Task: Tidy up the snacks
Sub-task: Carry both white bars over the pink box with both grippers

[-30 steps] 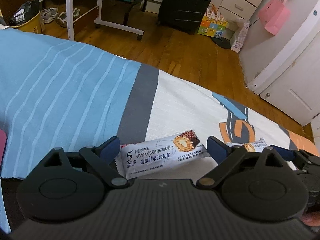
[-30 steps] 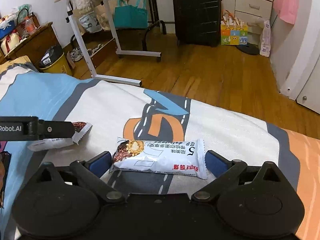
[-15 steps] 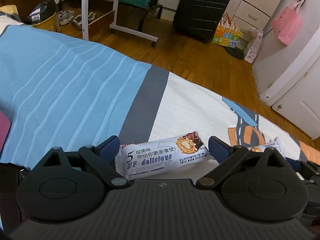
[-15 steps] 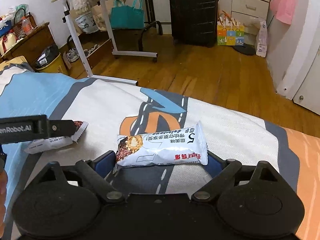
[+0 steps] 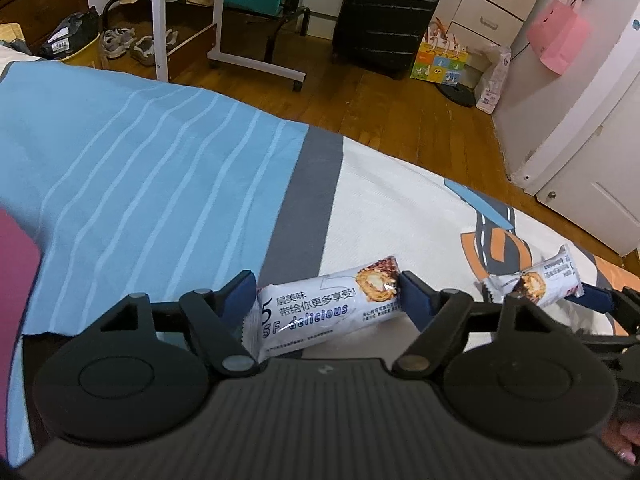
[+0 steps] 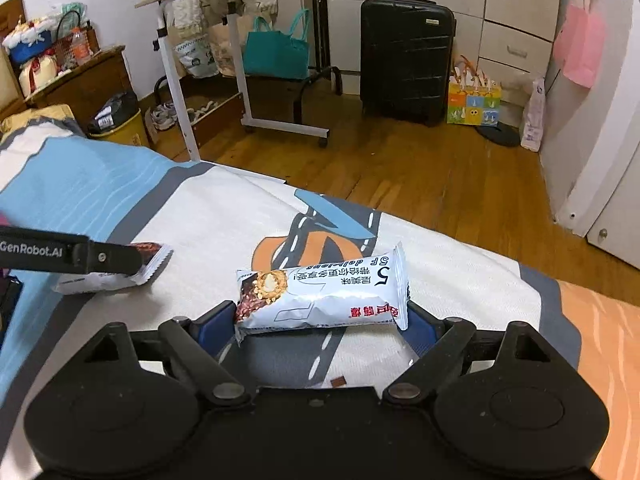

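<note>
My left gripper (image 5: 327, 292) is shut on a white snack bar (image 5: 320, 304) with blue "5F delicious" print, its blue pads pressing both ends, lifted over the bed. My right gripper (image 6: 320, 320) is shut on a second white snack bar (image 6: 320, 294), held tilted above the bedspread. In the left wrist view the right-hand bar (image 5: 532, 280) shows at the right. In the right wrist view the left gripper's finger (image 6: 72, 254) and its bar (image 6: 116, 276) show at the left.
The bed (image 5: 140, 168) has a blue striped and white cover with a road print (image 6: 320, 232). Past its edge lie a wooden floor (image 6: 420, 168), a white rolling desk (image 6: 240, 40), a black suitcase (image 6: 406, 56), and shoes (image 5: 128, 40). A magenta object (image 5: 16, 264) sits at far left.
Both grippers closed on their snack bars and lifted them off the bed; the right one was still open a second ago. Both views have tilted up toward the room.
</note>
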Demonstrator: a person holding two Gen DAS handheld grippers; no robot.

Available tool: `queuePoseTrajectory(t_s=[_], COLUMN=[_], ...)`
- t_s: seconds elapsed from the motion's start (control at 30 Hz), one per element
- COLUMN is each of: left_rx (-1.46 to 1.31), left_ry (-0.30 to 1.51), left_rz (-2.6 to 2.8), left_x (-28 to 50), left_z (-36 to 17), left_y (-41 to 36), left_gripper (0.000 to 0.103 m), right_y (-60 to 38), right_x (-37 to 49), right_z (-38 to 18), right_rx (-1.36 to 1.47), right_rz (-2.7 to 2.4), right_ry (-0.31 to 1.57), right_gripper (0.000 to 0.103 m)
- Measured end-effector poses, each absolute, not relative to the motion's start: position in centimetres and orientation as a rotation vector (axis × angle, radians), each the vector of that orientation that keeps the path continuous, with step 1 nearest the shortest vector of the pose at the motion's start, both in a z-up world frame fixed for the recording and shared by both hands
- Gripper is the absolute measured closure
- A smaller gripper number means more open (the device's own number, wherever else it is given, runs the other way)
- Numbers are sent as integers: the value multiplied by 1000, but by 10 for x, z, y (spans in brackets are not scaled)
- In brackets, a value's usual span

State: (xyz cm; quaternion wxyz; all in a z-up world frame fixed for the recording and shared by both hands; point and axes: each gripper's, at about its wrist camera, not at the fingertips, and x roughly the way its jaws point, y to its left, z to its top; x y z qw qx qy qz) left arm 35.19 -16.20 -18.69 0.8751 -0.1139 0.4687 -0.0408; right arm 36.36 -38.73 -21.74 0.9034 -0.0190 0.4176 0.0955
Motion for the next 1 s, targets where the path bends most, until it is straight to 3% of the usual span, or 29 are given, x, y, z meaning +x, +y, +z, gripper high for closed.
queuePoseTrajectory(t_s=[0.37, 1.0], left_rx=[-260, -177], left_ry=[999, 1043], left_rz=[-139, -327], left_x=[316, 197], left_z=[-168, -87], left_y=[-140, -95], left_gripper=[31, 32], right_y=[-374, -325], right_x=[337, 234], right_z=[-187, -114], right_rx=[-61, -177], right_rz=[282, 532], right_ry=[854, 892], right_gripper=[13, 13])
